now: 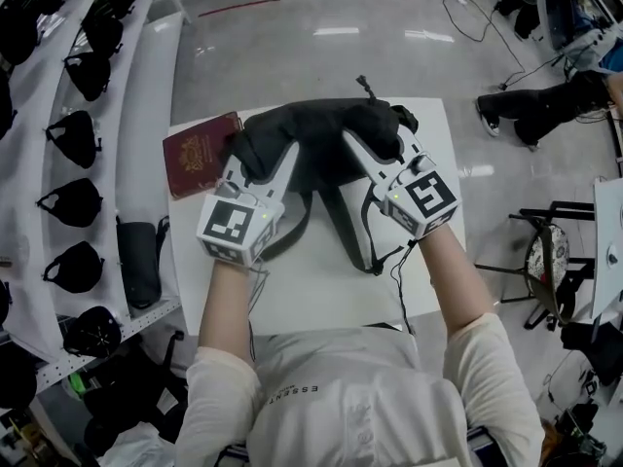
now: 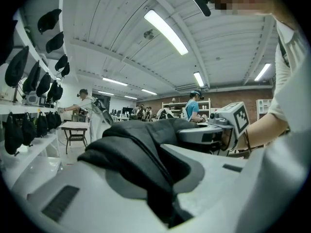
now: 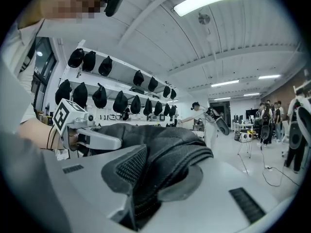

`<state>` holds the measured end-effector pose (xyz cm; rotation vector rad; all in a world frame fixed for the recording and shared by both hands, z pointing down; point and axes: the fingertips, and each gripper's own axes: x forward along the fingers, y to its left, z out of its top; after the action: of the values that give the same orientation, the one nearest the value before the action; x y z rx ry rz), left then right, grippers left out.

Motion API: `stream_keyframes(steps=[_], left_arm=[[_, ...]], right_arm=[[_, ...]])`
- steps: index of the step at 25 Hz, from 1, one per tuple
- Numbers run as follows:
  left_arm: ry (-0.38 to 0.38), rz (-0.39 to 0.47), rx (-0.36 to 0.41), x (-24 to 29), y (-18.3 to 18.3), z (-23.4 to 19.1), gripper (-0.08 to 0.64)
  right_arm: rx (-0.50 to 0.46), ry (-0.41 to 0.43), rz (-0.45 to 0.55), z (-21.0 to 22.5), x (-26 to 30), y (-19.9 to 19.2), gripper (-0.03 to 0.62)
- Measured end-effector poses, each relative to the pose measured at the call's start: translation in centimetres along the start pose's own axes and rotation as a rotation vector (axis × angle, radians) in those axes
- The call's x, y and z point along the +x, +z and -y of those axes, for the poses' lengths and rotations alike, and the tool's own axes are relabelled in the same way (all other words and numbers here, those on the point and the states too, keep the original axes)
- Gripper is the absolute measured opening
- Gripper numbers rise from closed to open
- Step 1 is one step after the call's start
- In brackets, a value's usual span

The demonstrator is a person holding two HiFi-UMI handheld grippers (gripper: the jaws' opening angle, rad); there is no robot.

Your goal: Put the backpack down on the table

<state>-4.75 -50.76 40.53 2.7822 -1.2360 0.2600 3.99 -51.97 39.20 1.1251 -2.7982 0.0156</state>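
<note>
A black backpack (image 1: 316,134) hangs over the far half of the white table (image 1: 321,290), its straps trailing toward me. My left gripper (image 1: 255,161) is shut on a fold of the backpack's left side; in the left gripper view the black fabric (image 2: 141,164) fills the gap between its jaws. My right gripper (image 1: 375,154) is shut on the backpack's right side, and its own view shows a padded mesh strap (image 3: 155,174) pinched between the jaws. Each gripper is visible from the other's camera: the right gripper (image 2: 214,132) and the left gripper (image 3: 92,137).
A dark red passport booklet (image 1: 200,154) lies at the table's far left corner, touching the backpack. White shelving (image 1: 58,163) holding several black bags runs along the left. A folding stool (image 1: 545,251) and cables sit on the floor at right. People work in the background.
</note>
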Motion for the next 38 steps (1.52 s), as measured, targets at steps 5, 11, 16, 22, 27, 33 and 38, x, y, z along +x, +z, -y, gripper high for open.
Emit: stream_keyframes(steps=[5, 11, 16, 22, 27, 33, 38], left_arm=[[-0.003, -0.016, -0.023, -0.9, -1.4, 1.8, 0.072], [0.0, -0.037, -0.086, -2.8, -3.2, 4.9, 0.072], [0.003, -0.042, -0.142, -5.3, -5.0, 7.5, 0.072], [-0.006, -0.057, -0.221, -8.5, -7.6, 10.4, 0.074], [-0.022, -0.075, -0.252, -10.6, -9.9, 13.1, 0.078], [-0.039, -0.072, -0.239, -12.3, -12.2, 15.4, 0.083], [-0.042, -0.054, -0.208, -13.0, -14.0, 16.4, 0.084]], right_arm=[[0.055, 0.0, -0.009, -1.1, -1.8, -1.4, 0.092], [0.108, 0.009, -0.023, -3.1, -4.8, -3.0, 0.092], [0.136, 0.015, -0.039, -5.7, -7.5, -4.4, 0.094], [0.164, 0.027, -0.062, -9.2, -10.4, -6.3, 0.095], [0.21, 0.031, -0.089, -11.5, -12.9, -8.5, 0.104], [0.242, 0.029, -0.108, -13.4, -15.1, -10.7, 0.112], [0.265, 0.017, -0.122, -14.4, -16.0, -12.6, 0.12]])
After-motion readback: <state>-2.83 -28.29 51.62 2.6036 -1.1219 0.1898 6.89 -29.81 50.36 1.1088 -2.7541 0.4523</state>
